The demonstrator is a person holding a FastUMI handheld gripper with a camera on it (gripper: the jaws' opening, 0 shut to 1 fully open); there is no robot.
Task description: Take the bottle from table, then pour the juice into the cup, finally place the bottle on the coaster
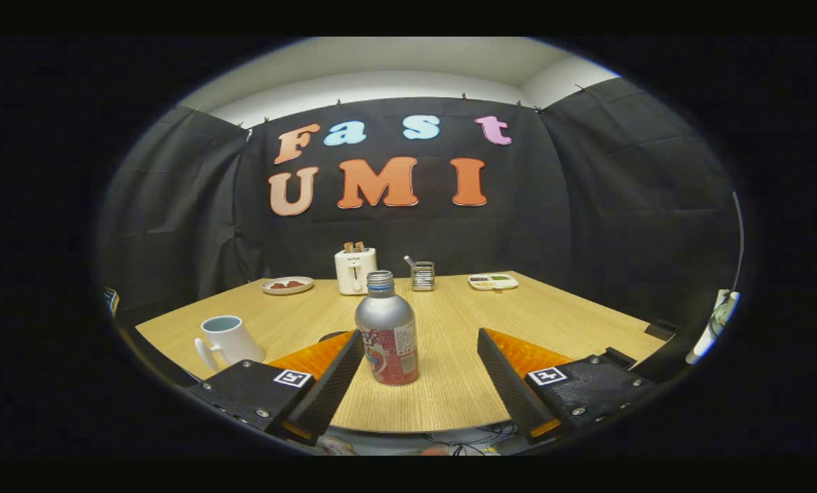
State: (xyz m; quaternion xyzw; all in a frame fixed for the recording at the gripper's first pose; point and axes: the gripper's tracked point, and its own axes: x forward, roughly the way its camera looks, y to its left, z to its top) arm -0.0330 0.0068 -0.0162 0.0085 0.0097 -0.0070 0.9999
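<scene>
A silver bottle (387,332) with a red label and a screw top stands upright on the wooden table (559,315), near its front edge. My gripper (420,344) is open, its two black fingers wide apart. The bottle stands between the fingertips, close against the left finger (333,383) and well apart from the right one. A white cup (227,340) with a handle stands to the left of the left finger. A dark round coaster (331,336) lies flat just behind the left fingertip, mostly hidden by it.
At the back of the table stand a white toaster (355,269) with toast, a plate (287,285) of red food to its left, a metal holder (422,275) and a white tray (492,281) to its right. Black cloth walls the booth.
</scene>
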